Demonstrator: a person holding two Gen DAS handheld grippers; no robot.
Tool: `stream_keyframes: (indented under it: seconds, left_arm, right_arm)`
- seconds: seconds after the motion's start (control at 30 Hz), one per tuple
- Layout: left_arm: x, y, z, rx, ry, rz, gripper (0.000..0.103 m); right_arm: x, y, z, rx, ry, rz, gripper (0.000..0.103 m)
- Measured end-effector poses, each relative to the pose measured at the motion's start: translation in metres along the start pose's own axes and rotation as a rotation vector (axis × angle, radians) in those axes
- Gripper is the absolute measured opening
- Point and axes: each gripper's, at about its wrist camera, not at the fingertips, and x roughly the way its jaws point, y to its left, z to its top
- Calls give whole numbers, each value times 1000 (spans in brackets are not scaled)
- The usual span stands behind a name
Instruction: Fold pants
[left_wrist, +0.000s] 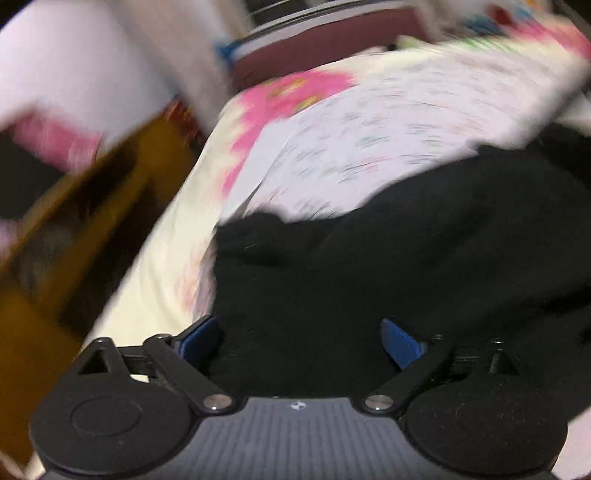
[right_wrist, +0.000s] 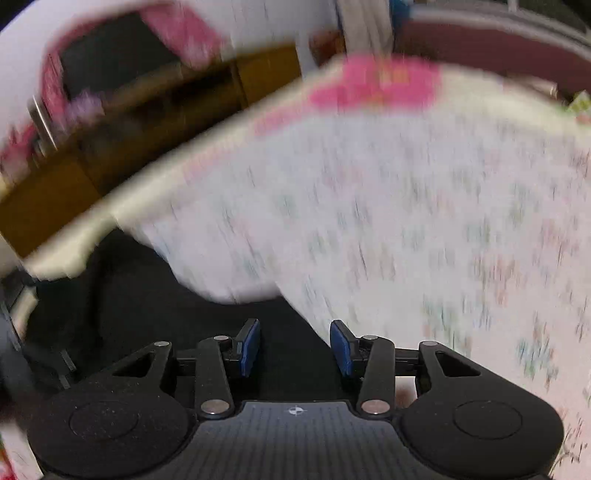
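Filling the lower centre and right of the left wrist view, the bunched black fabric pants lie on a white bedsheet printed with small motifs, with a pink flower patch above. The left gripper has its blue pads spread wide, cloth heaped between them. The right gripper is also parted, pants at lower left. Both views are motion-blurred.

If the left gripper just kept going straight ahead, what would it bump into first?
Most likely the black pants: the dark cloth fills the space between and just beyond the left gripper's open blue fingers. The picture is blurred, so contact can't be judged.
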Motion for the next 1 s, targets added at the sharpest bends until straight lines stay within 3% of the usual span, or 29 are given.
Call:
stream_keyframes:
  seconds: [0.13,0.2,0.3,0.4,0.47,0.6,0.63,0.67,0.7,0.73,0.77,0.9,1.0]
  left_arm:
    - [4,24,-3,-138,59,-29,103]
    - [-4,17,4,-94,51,2,103]
    - [-21,5,19,-25,-25,13,103]
    - [-32,8,37,-21,-103,-12,103]
    - [-27,9,47,3,-124,-4,103]
    - [6,11,66,18,-101,-23,103]
    - [20,13,69,9,-80,-28,103]
    - [30,15,69,-1,-59,-27,103]
    - [45,20,68,-32,-14,-30,103]
    - [54,24,67,-72,25,-47,98]
    - [61,30,64,-130,67,-109,77]
    - [53,44,65,-224,57,-151,48]
    - [44,49,70,-231,41,-183,43]
  right_arm:
    - [-2,1,-13,-100,21,2,29]
    - [-9,-8,1,-47,29,18,29]
    - [-17,-17,17,11,-9,104,30]
    - [5,-33,34,168,26,246,31]
    - [27,-30,42,175,109,267,33]
    - [46,-11,44,135,151,267,36]
    - [46,-13,45,150,150,273,31]
    - [46,-16,45,170,148,279,17]
    - [44,-20,44,191,141,284,11]
    - [39,-23,43,206,131,297,7]
    - [34,-25,42,215,117,308,3]
    - [22,-33,40,256,65,340,0]
    - [20,-30,39,244,52,353,0]
